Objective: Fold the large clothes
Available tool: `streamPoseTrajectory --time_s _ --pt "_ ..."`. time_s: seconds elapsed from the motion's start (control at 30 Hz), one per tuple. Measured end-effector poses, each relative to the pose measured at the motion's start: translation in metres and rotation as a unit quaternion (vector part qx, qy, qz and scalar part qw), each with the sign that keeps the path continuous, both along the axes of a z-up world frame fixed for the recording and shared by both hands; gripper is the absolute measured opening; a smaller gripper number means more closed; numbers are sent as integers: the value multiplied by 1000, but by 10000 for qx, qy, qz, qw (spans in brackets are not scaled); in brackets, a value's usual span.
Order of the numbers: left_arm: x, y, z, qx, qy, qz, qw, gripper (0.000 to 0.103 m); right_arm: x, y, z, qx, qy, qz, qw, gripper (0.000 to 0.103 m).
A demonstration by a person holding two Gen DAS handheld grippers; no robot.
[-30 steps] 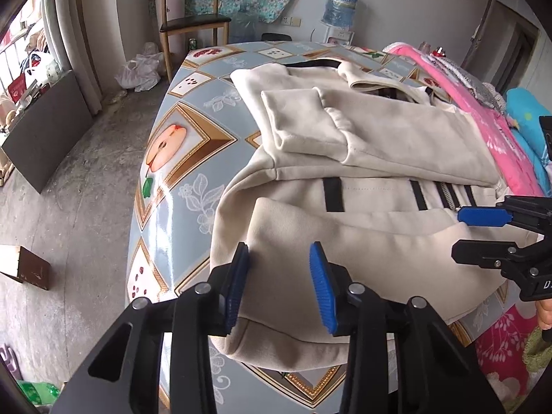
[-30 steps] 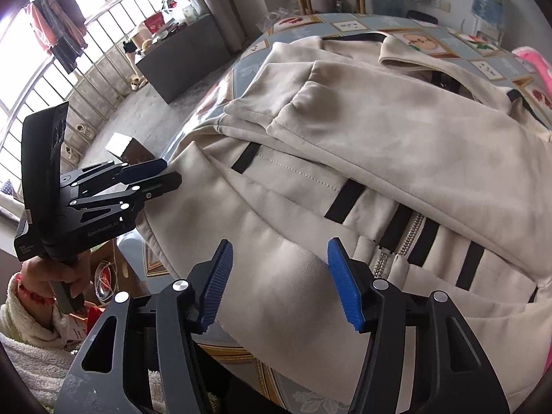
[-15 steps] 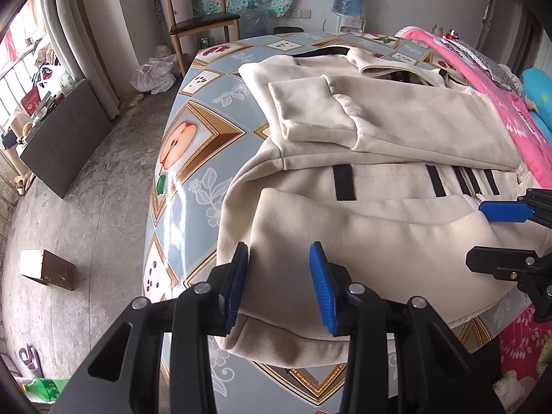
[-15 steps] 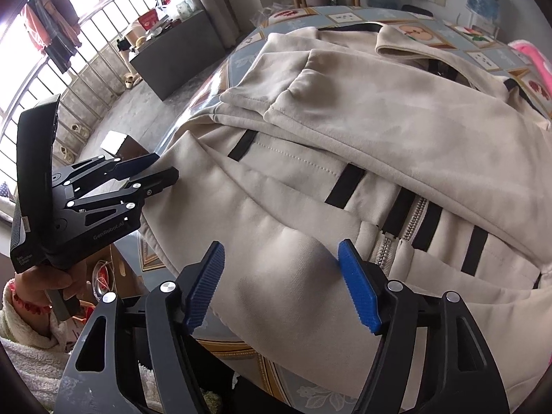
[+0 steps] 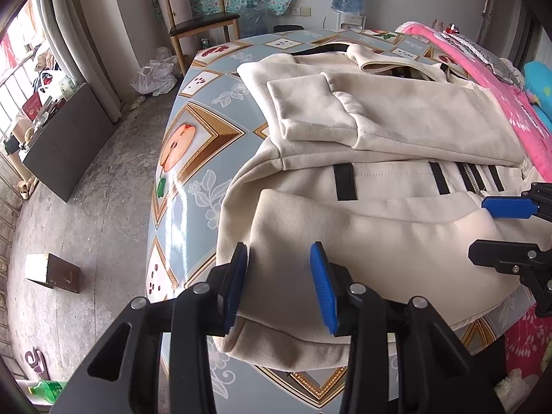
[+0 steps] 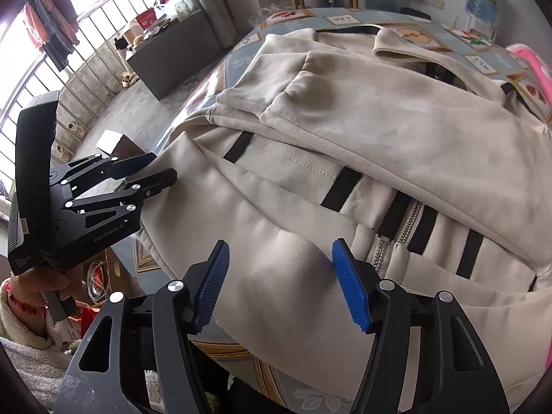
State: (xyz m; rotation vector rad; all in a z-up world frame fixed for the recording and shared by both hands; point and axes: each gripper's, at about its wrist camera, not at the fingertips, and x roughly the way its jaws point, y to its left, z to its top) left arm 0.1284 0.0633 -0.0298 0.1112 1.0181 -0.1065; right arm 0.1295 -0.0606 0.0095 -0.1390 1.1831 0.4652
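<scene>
Cream zip jacket point(image 5: 396, 158) with black stripes lies folded on the blue fruit-print tablecloth table point(image 5: 193, 158); both grippers sit at its near hem.

Left gripper point(image 5: 277, 286), blue pads parted, nothing pinched: jacket's near fold lies under and between the fingers, gap same as a second ago, no pad visibly pressing cloth. Right gripper point(image 6: 279, 283) also parted over the jacket, beside the metal zip point(image 6: 403, 231); its jaws have just been closing a little after spreading wider half a second back, fabric below the gap, not clamped. Versus earlier frame: jacket unmoved on the table, sleeve point(image 5: 310, 110) still folded across the chest; left view tipped slightly, so more of the far wooden chair point(image 5: 203, 24) beyond the jacket shows. Person's hand point(image 6: 38, 283) grips the left tool's handle.
</scene>
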Motion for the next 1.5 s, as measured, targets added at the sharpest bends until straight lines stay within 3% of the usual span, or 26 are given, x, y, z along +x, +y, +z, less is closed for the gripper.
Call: streamPoseTrajectory --time_s 0.2,0.3,0.37,0.47,0.63,0.73,0.77,0.8,0.9,0.97,1.03,1.2,1.4,1.5 --pt "-1 -1 0 33 -14 -17 10000 37 -2 2 0 -280 -81 58 9996 45" --pt "-1 0 0 -20 -38 -26 10000 37 -4 3 -1 -421 -82 131 9990 33" --pt "-1 3 -1 -143 -65 -5 9999 37 -4 1 0 -454 -105 133 9988 14" --pt "-2 9 -1 -368 -111 -5 9993 37 -2 -2 1 -342 -102 75 9993 6" --pt "-7 18 1 -593 -190 -36 9981 37 3 -3 22 -123 -443 -126 9989 6" --pt "-5 23 0 -760 -123 5 9970 37 9 -6 15 -69 -425 -283 9987 5" --pt "-4 25 0 -795 -95 20 9968 37 11 -7 9 -584 -291 -368 9972 5" --pt "-3 25 -1 -799 -60 31 9968 37 12 -8 2 -625 -249 -411 9969 5" --pt "0 26 -5 -773 -39 35 9970 36 11 -6 -8 -712 -248 -469 9961 5" --pt "0 24 -6 -692 -90 5 9976 18 9 -5 -7 -757 -335 -460 9955 5" --pt "-4 23 -1 -614 -191 -61 9979 11 6 -5 0 -704 -422 -466 9955 5" --pt "-15 21 28 -513 -731 -87 9960 10 -1 -1 22 -719 -858 -379 9930 5" --pt "1 17 1 -323 -416 8 9986 10 15 -9 -15 -701 -487 -621 9944 5" --pt "1 15 -5 -237 -383 22 9990 11 10 -18 -14 -408 -409 -784 9953 9"
